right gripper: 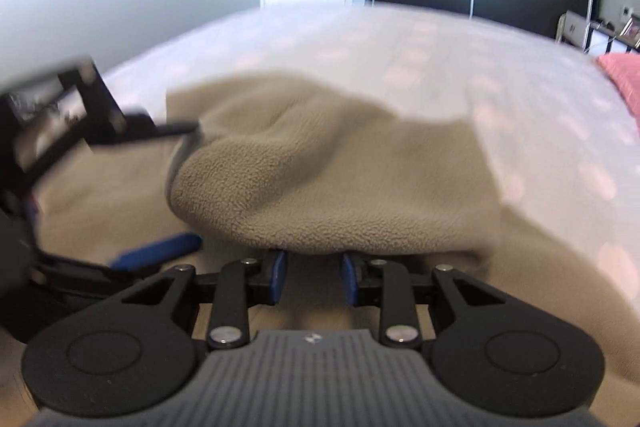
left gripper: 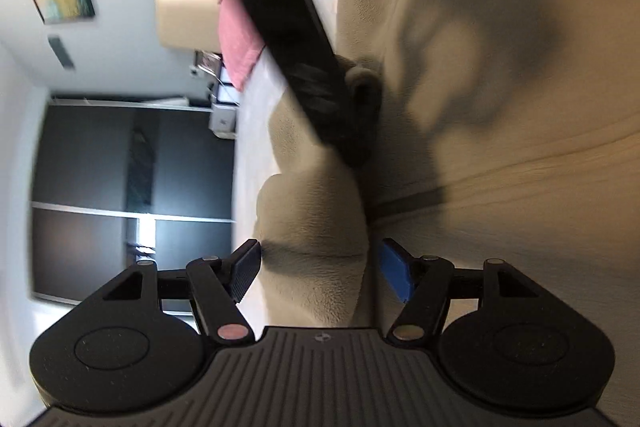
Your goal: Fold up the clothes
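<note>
Nearest to us in the right wrist view, the right gripper (right gripper: 313,277) has its jaws narrowed on the near edge of the beige fleece garment (right gripper: 320,171). The cloth bulges over the blue pads, but a gap shows between them below the fold, so we cannot tell whether they truly pinch it.

To the left in that view, the left gripper (right gripper: 160,251) reaches in from the side, blurred, with one blue finger low over the fleece. From its own camera, the left gripper (left gripper: 320,269) stands rolled on its side with the jaws spread. A rounded lump of fleece sits between the pads, but neither pad presses on it.

The garment lies bunched on the white bed (right gripper: 440,47), a folded hump in the middle and a flatter layer spreading near and right. Farther off, a pink cloth (right gripper: 624,75) rests at the bed's far right edge, well apart from the fleece.

We judge that a fold is under way. The risks:
- The thick pile may slide out of the right jaws if their hold is shallow, and the fold would fall open.
- The left jaws could close on several layers of the lump at once and drag the stack askew.
- The two grippers work close together and could knock each other.
</note>
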`<state>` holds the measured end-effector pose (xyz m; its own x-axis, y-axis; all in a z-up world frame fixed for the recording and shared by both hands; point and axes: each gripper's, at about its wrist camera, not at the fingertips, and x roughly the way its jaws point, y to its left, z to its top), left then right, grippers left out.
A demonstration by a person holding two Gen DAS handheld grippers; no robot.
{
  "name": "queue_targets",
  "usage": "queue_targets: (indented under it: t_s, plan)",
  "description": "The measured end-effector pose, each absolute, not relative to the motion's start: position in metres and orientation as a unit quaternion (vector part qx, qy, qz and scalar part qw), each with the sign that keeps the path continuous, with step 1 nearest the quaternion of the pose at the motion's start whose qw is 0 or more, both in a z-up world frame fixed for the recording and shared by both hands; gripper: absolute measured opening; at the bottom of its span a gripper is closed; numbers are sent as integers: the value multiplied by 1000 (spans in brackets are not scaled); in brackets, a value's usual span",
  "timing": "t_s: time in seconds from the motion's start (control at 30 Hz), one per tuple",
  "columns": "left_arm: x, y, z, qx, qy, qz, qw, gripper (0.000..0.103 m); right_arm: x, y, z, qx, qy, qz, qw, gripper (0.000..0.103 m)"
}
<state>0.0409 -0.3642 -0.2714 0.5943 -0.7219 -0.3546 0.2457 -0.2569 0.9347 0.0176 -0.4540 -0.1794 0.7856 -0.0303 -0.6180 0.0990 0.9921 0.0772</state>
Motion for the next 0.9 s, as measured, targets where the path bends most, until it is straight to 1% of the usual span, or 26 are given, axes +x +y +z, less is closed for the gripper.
queue_targets:
  t_s: [0.03, 0.07, 0.1, 0.13, 0.17, 0.23, 0.3, 0.37, 0.43, 0.53, 0.57, 0.6, 0.67, 0.8, 0.9]
  plan:
    - [43, -371, -271, 674, -177, -412, 587, 59, 16, -459, -175, 58, 318, -38, 946, 32]
    - [45, -378, -266, 666, -172, -415, 596, 45, 15, -463, -173, 62, 316, -40, 946, 32]
    - [48, -385, -260, 656, -159, -417, 608, 39, 14, -466, -170, 65, 315, -41, 946, 32]
    - [52, -393, -251, 645, -137, -424, 621, 27, 14, -470, -169, 66, 314, -42, 946, 32]
    - [57, -399, -241, 631, -116, -434, 632, 20, 13, -471, -169, 59, 316, -42, 946, 32]
    - [67, -408, -222, 604, -81, -448, 654, 13, 10, -472, -169, 43, 320, -42, 945, 31]
    - [79, -413, -204, 580, -66, -450, 676, 12, 6, -473, -172, 22, 320, -50, 946, 19]
    - [90, -419, -185, 550, -33, -463, 695, 11, 6, -479, -172, 13, 313, -60, 948, 18]
    - [95, -422, -172, 532, -16, -466, 707, 11, 10, -486, -170, 20, 311, -60, 948, 18]
    - [100, -430, -161, 523, -9, -468, 712, 10, 23, -489, -171, 31, 323, -35, 945, 18]
    - [100, -432, -157, 518, -2, -470, 714, 10, 28, -489, -174, 34, 330, -25, 943, 17]
    - [100, -433, -152, 514, 5, -471, 717, 10, 33, -487, -180, 33, 342, -20, 939, 11]
    - [102, -430, -145, 505, 13, -479, 718, 10, 41, -487, -193, 32, 364, -25, 930, 3]
    - [101, -412, -135, 493, 26, -505, 708, 10, 53, -507, -210, 63, 360, -47, 930, 0]
    - [93, -402, -131, 482, 29, -523, 702, 10, 65, -511, -215, 14, 342, -54, 938, 0]
